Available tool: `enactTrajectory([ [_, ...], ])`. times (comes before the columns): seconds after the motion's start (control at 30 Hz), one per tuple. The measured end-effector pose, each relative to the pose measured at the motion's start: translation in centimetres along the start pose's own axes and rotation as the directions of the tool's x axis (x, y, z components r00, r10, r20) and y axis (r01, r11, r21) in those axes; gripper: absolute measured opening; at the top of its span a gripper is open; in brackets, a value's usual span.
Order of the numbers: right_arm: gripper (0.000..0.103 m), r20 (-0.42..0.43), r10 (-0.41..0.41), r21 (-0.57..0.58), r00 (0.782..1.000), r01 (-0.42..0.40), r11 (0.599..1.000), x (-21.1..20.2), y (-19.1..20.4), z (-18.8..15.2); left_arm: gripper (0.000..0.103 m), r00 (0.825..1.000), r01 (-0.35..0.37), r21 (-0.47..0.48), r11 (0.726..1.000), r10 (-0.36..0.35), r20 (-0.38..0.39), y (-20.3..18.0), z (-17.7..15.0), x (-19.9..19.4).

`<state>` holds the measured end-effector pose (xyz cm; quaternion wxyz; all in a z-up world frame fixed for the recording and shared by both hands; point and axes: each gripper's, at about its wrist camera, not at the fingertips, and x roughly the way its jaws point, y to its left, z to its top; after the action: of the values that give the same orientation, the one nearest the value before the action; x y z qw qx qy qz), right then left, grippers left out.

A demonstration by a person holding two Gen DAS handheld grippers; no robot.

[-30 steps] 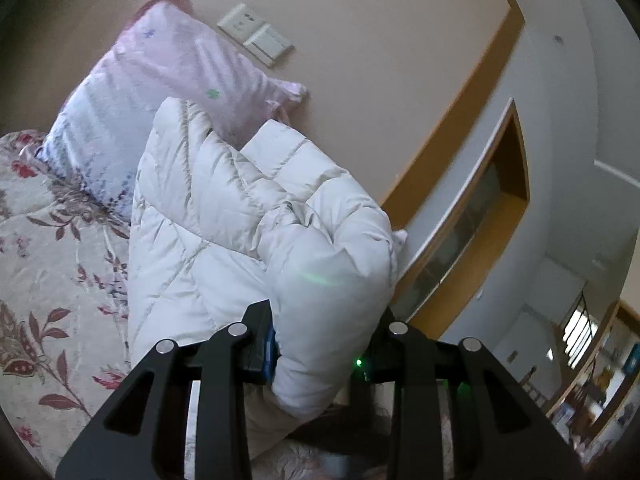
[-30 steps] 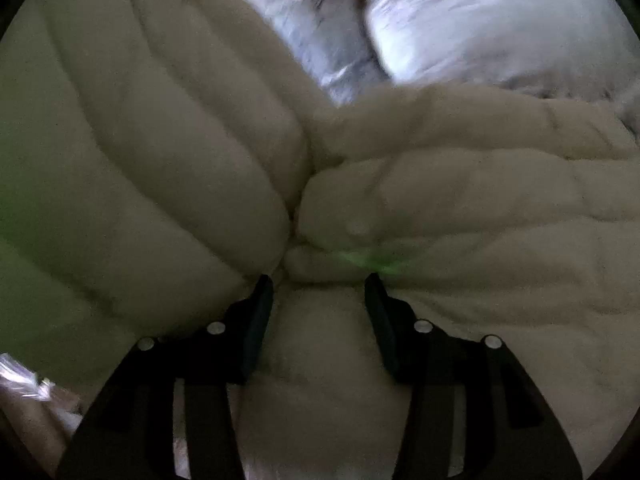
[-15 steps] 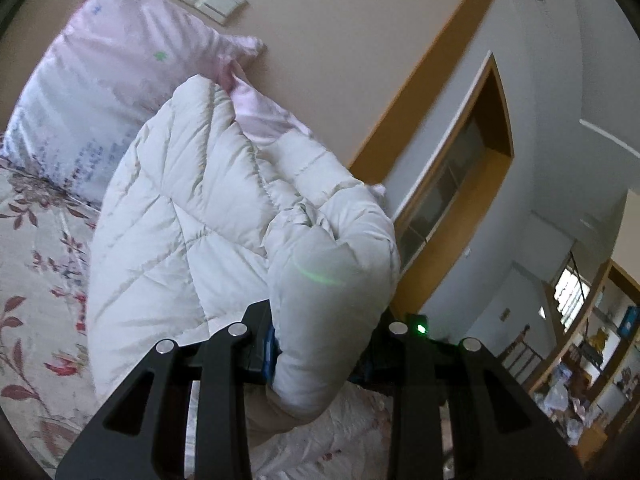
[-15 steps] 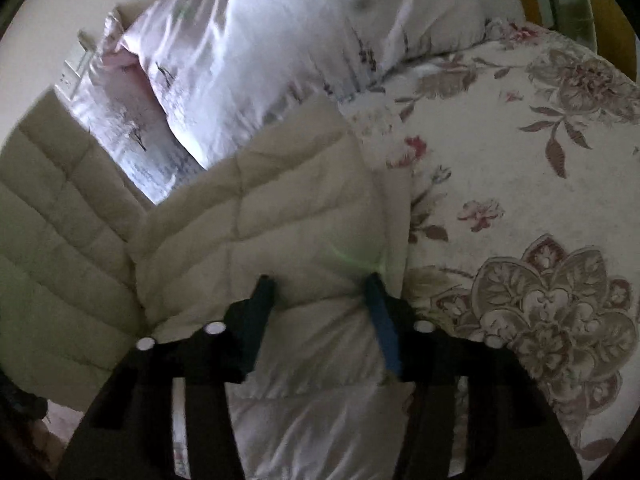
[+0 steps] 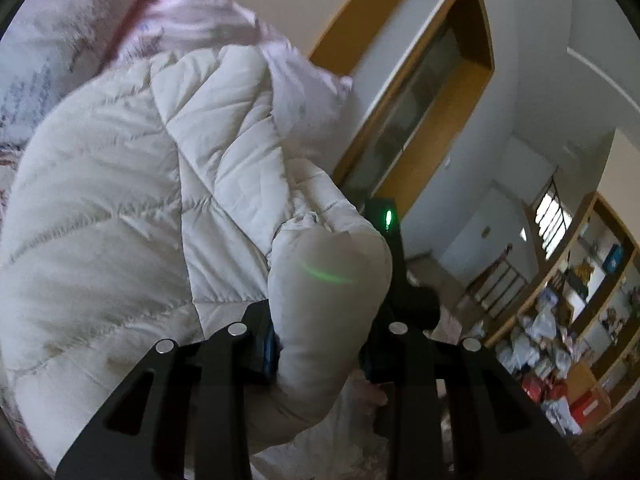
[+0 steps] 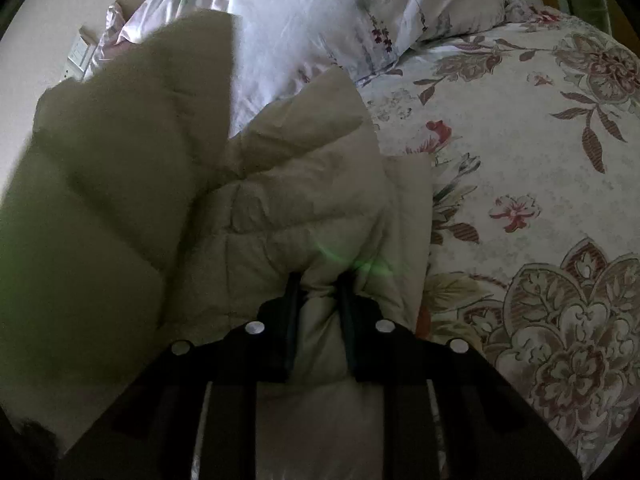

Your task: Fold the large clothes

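So both claws have a bit of the white puffer coat over the bed.

Left claw (image 5: 326, 336) is clamped on a fat padded fold of the coat (image 5: 120, 208), and the rest of it billows up and away toward the pink pillow (image 5: 192, 20), with a wood-framed window (image 5: 432, 92) behind. Right claw (image 6: 318, 316) is closing its jaws and already pinches a narrow bunch of the coat (image 6: 304, 200) between the pads. On that side the coat lies on the flowered bedspread (image 6: 540, 184), with one big flap lifted up at the left, blurry, in front of the pale pillow (image 6: 320, 12).
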<state>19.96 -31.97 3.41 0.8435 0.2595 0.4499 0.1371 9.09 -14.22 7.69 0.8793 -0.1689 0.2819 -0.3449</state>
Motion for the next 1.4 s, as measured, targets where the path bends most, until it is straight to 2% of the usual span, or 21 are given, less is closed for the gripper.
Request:
enactTrajectory([
  [0.1,0.023,0.006,-0.016,-0.012,1.0,0.016,1.0,-0.4,-0.1,0.1,0.031,0.998,-0.024,0.018,1.0,0.025,-0.053,0.2,-0.2,1.5],
  [0.2,0.028,0.028,-0.052,-0.015,0.998,0.053,0.998,-1.8,-0.7,0.2,0.031,0.994,-0.041,0.013,0.999,0.042,-0.097,0.7,-0.6,2.4],
  [0.27,0.038,0.059,-0.098,-0.001,0.993,0.099,0.995,-3.0,-1.4,0.5,0.032,0.989,-0.049,0.001,0.999,0.049,-0.138,1.1,-0.9,3.2],
  [0.33,0.04,0.111,-0.178,0.035,0.978,0.175,0.984,-4.9,-2.3,1.1,0.032,0.983,-0.064,-0.002,0.998,0.063,-0.172,1.3,-1.1,3.9],
  [0.37,0.04,0.13,-0.19,0.048,0.973,0.186,0.981,-5.6,-2.6,1.4,0.032,0.979,-0.075,0.009,0.997,0.075,-0.189,1.4,-1.2,4.2],
  [0.43,0.044,0.176,-0.159,0.072,0.972,0.148,0.986,-7.5,-2.6,2.1,0.033,0.975,-0.088,0.031,0.996,0.092,-0.203,1.2,-1.3,4.6],
  [0.53,0.067,0.218,-0.018,0.038,0.976,0.01,0.999,-9.5,-0.9,2.9,0.034,0.969,-0.114,0.065,0.991,0.126,-0.215,0.9,-1.5,5.1],
  [0.57,0.071,0.22,0.022,0.02,0.975,-0.027,0.999,-9.7,-0.2,3.2,0.034,0.966,-0.125,0.081,0.989,0.14,-0.217,0.8,-1.5,5.3],
  [0.63,0.075,0.205,0.112,-0.038,0.972,-0.107,0.994,-10.0,1.8,3.7,0.036,0.963,-0.139,0.105,0.985,0.16,-0.219,0.6,-1.6,5.4],
  [0.67,0.076,0.196,0.129,-0.057,0.972,-0.12,0.991,-9.8,2.6,3.9,0.036,0.96,-0.151,0.125,0.981,0.175,-0.219,0.5,-1.6,5.5],
  [0.73,0.076,0.17,0.124,-0.104,0.978,-0.108,0.989,-9.1,4.2,4.3,0.038,0.955,-0.167,0.152,0.974,0.198,-0.219,0.4,-1.8,5.7],
  [0.9,0.076,0.129,0.05,-0.143,0.99,-0.031,0.989,-6.8,6.4,5.2,0.041,0.942,-0.207,0.227,0.952,0.256,-0.215,-0.4,-2.2,5.9],
  [1.0,0.068,0.125,0.028,-0.135,0.992,-0.011,0.991,-6.2,6.1,5.6,0.042,0.937,-0.218,0.248,0.944,0.274,-0.217,-0.8,-2.2,6.2],
  [1.03,0.058,0.122,0.029,-0.133,0.992,-0.013,0.991,-5.8,6.0,5.7,0.043,0.936,-0.22,0.252,0.942,0.277,-0.218,-0.9,-2.2,6.3],
  [1.07,0.041,0.116,0.032,-0.135,0.993,-0.016,0.991,-5.6,6.0,5.6,0.044,0.935,-0.222,0.257,0.941,0.28,-0.218,-0.9,-2.2,6.3],
  [1.1,0.03,0.103,0.036,-0.147,0.994,-0.02,0.989,-5.3,6.0,5.5,0.046,0.934,-0.222,0.259,0.94,0.281,-0.219,-1.0,-2.1,6.3],
  [1.13,0.021,0.098,0.028,-0.161,0.995,-0.012,0.987,-5.0,6.0,5.3,0.048,0.934,-0.22,0.264,0.939,0.28,-0.22,-1.7,-2.3,6.9],
  [1.17,0.017,0.108,0.015,-0.17,0.994,0.004,0.985,-4.9,5.8,5.2,0.049,0.935,-0.216,0.27,0.938,0.279,-0.221,-1.9,-2.3,7.1],
  [1.3,0.014,0.116,-0.01,-0.144,0.993,0.027,0.989,-3.9,4.3,5.6,0.052,0.943,-0.179,0.291,0.94,0.249,-0.223,-2.8,-2.1,6.3],
  [1.4,0.014,0.095,-0.01,-0.112,0.995,0.021,0.993,-2.8,3.0,5.8,0.052,0.955,-0.109,0.261,0.959,0.173,-0.241,-2.9,-1.2,3.6],
])
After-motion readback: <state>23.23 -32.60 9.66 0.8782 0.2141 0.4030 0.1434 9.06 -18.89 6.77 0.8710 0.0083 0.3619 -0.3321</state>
